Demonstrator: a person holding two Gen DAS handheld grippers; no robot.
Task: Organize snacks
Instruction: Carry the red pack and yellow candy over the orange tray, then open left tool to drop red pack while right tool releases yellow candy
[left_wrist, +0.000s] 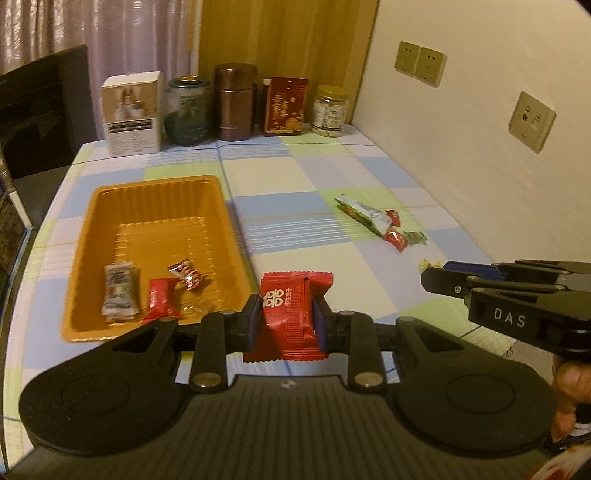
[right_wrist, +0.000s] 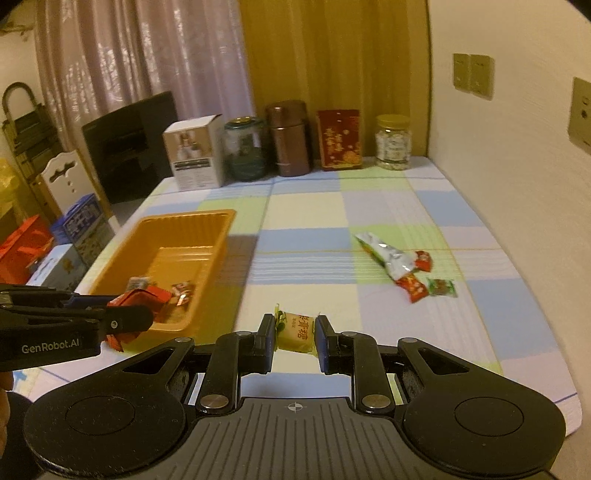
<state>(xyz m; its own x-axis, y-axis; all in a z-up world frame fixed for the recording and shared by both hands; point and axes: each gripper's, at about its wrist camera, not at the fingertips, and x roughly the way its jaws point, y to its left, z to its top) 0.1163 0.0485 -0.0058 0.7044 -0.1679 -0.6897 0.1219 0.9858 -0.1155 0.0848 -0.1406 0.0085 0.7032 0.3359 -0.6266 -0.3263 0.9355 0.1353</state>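
Observation:
My left gripper (left_wrist: 286, 314) is shut on a red snack packet (left_wrist: 291, 314), held above the checked tablecloth just right of the orange tray (left_wrist: 110, 199). In the tray lie a silver-white packet (left_wrist: 118, 291), a red candy (left_wrist: 160, 297) and a red-and-silver candy (left_wrist: 186, 275). My right gripper (right_wrist: 295, 332) is shut on a small yellow-wrapped candy (right_wrist: 295, 334). Seen from the right wrist, the left gripper (right_wrist: 125, 317) with its red packet (right_wrist: 142, 297) hangs by the tray's (right_wrist: 199, 218) near corner. Farther right on the cloth lie a silver-green packet (right_wrist: 384, 256) and small red and green candies (right_wrist: 415, 286).
Along the table's back edge stand a white box (left_wrist: 133, 112), a glass jar (left_wrist: 188, 110), a brown canister (left_wrist: 234, 101), a red box (left_wrist: 284, 105) and a gold-lidded jar (left_wrist: 330, 110). A wall with sockets (left_wrist: 532, 122) runs along the right. A dark chair (right_wrist: 129, 144) and boxes stand at left.

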